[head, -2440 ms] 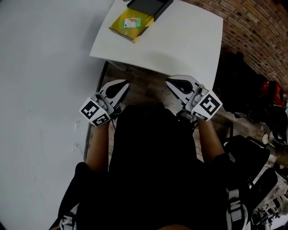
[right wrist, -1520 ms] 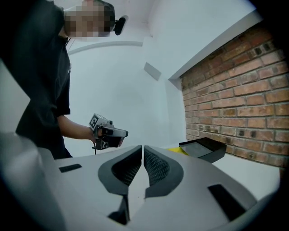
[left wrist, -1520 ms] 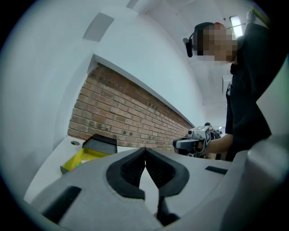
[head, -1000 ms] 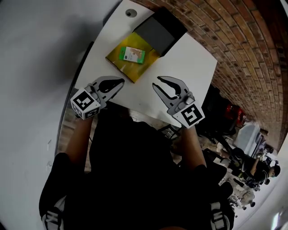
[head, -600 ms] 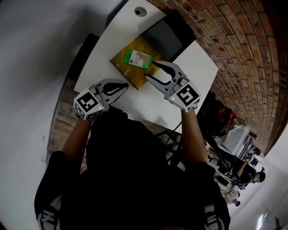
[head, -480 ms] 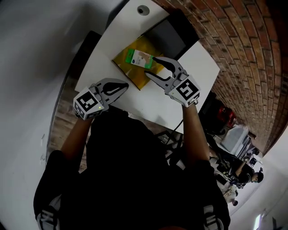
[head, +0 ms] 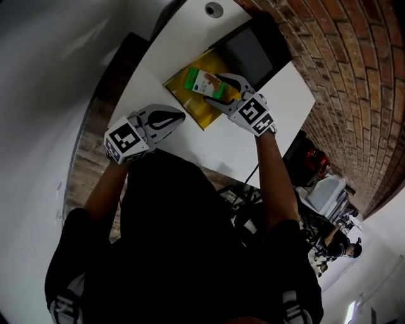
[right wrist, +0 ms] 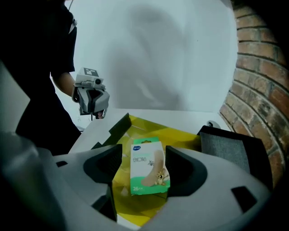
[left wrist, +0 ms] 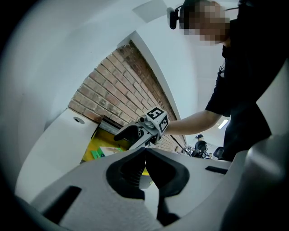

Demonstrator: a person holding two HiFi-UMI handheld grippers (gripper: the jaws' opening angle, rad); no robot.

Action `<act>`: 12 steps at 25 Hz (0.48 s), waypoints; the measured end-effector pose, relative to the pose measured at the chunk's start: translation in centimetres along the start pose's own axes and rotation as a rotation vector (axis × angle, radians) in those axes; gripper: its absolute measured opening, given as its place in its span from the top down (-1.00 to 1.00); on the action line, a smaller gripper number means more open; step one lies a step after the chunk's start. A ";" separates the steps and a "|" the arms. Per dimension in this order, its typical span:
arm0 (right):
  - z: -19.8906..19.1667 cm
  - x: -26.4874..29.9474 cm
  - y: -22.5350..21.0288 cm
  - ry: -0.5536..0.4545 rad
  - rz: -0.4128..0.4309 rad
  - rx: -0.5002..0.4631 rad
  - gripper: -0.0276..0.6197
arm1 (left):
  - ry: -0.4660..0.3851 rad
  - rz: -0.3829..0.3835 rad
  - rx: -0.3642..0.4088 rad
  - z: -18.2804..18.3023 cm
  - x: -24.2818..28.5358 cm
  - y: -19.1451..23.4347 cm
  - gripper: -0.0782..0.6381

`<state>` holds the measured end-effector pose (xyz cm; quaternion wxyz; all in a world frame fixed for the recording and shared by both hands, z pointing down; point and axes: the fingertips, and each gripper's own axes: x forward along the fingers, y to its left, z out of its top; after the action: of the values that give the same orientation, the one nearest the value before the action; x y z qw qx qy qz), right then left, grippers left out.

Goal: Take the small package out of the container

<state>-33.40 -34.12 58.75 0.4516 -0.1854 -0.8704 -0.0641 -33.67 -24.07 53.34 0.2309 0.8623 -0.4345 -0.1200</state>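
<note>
Brick wall [head: 354, 76] runs along the far side, with plain white surfaces to the left. A white table [head: 240, 142] stands against the brick, and the person stands at its near edge, dark-clothed, both forearms reaching out over the top. A shallow black tray [head: 250, 54] with a grey inside lies at the table's far edge by the wall. Just beside it, toward the middle of the table, sits the yellow container [head: 201, 112], open at the top with dark flaps folded out on its left side. A round hole [head: 214, 9] shows near the far left corner. The right gripper [head: 214, 87] tilts down into the container. Its jaws have just been opening and now stand wide, one on each side of the small package [right wrist: 147, 167]. The right gripper view shows a clear gap on the left of the package; on the right the pad is close, contact not clear, so no grip. The package is a green and white carton with a plaster pictured on it. It lies flat on the container floor, long side roughly in line with the jaws. The left gripper [head: 180, 116] hangs level over the table's near left corner, well apart from the container. Its jaws are closed tip to tip with nothing between them.
</note>
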 end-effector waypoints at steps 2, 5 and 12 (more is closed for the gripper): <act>-0.7 0.7 -0.2 0.028 -0.001 -0.009 0.00 | 0.000 0.004 -0.008 -0.3 -0.2 0.5 0.74; -1.3 1.4 -0.3 0.072 -0.004 -0.040 -0.04 | 0.003 0.012 -0.026 -0.6 -0.8 0.8 0.74; -1.5 2.8 -0.4 0.141 -0.021 -0.110 -0.11 | 0.005 0.021 -0.034 -1.0 -1.5 1.5 0.74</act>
<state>-33.89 -34.19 61.86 0.5000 -0.1958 -0.8336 -0.1292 -35.23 -23.31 54.96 0.2480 0.8538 -0.4410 -0.1229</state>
